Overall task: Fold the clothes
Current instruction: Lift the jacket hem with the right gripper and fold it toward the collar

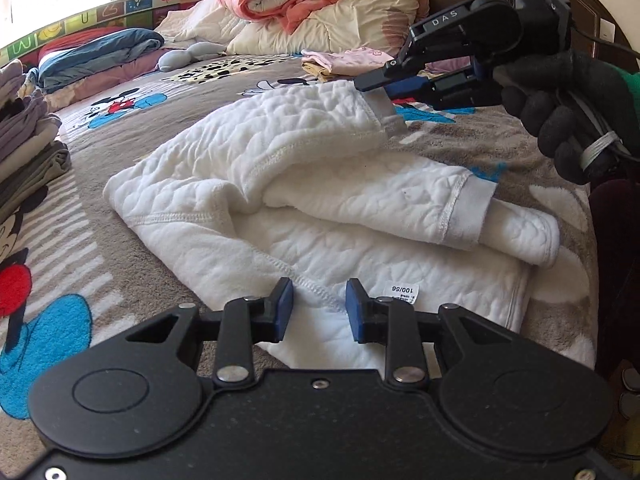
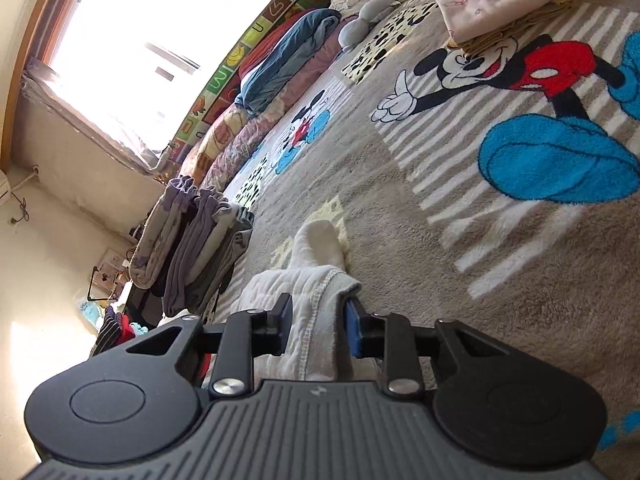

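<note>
A white quilted child's garment (image 1: 280, 200) lies crumpled on the Mickey Mouse blanket (image 1: 120, 128). My left gripper (image 1: 319, 308) is open and empty, low over the garment's near edge beside its size label (image 1: 401, 293). My right gripper (image 1: 384, 86), held by a black-gloved hand, is shut on the grey cuff (image 1: 382, 110) of one leg and lifts it off the bed. In the right wrist view the cuff (image 2: 320, 312) sits between the blue pads of my right gripper (image 2: 318, 316). The other leg's grey cuff (image 1: 470, 210) lies flat at the right.
A stack of folded dark clothes (image 1: 28, 148) stands at the left, also in the right wrist view (image 2: 200, 240). A folded pink and yellow pile (image 1: 344, 62) lies behind the garment. Heaped quilts and pillows (image 1: 312, 4) fill the bed's far end. A window (image 2: 160, 40) is beyond.
</note>
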A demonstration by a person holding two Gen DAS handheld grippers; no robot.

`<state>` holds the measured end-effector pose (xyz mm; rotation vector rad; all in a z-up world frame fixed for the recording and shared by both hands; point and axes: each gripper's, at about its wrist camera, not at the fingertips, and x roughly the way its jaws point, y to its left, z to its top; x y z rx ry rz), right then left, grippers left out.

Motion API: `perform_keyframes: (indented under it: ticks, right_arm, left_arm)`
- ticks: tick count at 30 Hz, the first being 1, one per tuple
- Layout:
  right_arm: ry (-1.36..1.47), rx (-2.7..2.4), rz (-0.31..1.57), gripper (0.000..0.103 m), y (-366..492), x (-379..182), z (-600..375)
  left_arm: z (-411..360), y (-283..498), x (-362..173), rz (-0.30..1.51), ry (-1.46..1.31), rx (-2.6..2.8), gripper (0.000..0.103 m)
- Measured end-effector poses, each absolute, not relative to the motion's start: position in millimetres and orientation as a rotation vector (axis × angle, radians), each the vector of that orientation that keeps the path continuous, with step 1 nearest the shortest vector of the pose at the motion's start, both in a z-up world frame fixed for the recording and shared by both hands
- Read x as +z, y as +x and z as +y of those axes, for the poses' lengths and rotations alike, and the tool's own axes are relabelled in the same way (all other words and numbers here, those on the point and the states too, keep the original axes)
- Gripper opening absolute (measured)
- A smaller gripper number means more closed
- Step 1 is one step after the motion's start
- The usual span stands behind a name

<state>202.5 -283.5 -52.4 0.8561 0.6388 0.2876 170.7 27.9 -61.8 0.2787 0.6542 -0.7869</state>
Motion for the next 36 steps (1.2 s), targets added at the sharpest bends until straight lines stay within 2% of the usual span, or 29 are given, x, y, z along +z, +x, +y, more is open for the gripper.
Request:
perform_keyframes:
  ticks: [3, 8, 10, 11, 12, 14, 17, 20, 29, 36]
  right_arm:
    - [0.79, 0.306, 0.612, 0.009, 207, -36, -282]
    - [0.725, 0.315, 0.59, 0.011, 216, -20, -279]
    - [0.747, 0.314, 0.613, 0.019, 222, -25, -279]
    - [0.762, 0.31, 0.635, 0.039, 226, -30, -280]
    - [0.774, 0.307, 0.653, 0.048, 228, -36, -279]
    - [0.774, 0.309, 0.656, 0.048, 228, -44, -276]
    - [0.759, 0.313, 0.635, 0.045, 224, -48, -271]
    - [0.695, 0.316, 0.611, 0.006, 223, -42, -266]
    - [0.289, 0.291, 0.482, 0.006, 242, 33, -241]
    - [-0.122, 0.322, 0.391, 0.005, 253, 73, -192]
  left_arm:
    - [30, 173, -62, 0.658, 0.265, -0.791, 0.026]
    - [29, 174, -62, 0.658, 0.261, -0.794, 0.026]
    - [29, 174, -61, 0.657, 0.26, -0.794, 0.027]
    - [29, 173, -62, 0.657, 0.26, -0.795, 0.027]
    - [30, 173, -62, 0.657, 0.26, -0.795, 0.027]
    - [30, 174, -62, 0.658, 0.255, -0.797, 0.028]
    - [30, 174, -62, 0.658, 0.252, -0.799, 0.028]
    - [30, 174, -63, 0.658, 0.25, -0.8, 0.028]
    - [29, 175, -63, 0.663, 0.235, -0.804, 0.029]
    - [27, 175, -64, 0.668, 0.228, -0.822, 0.039]
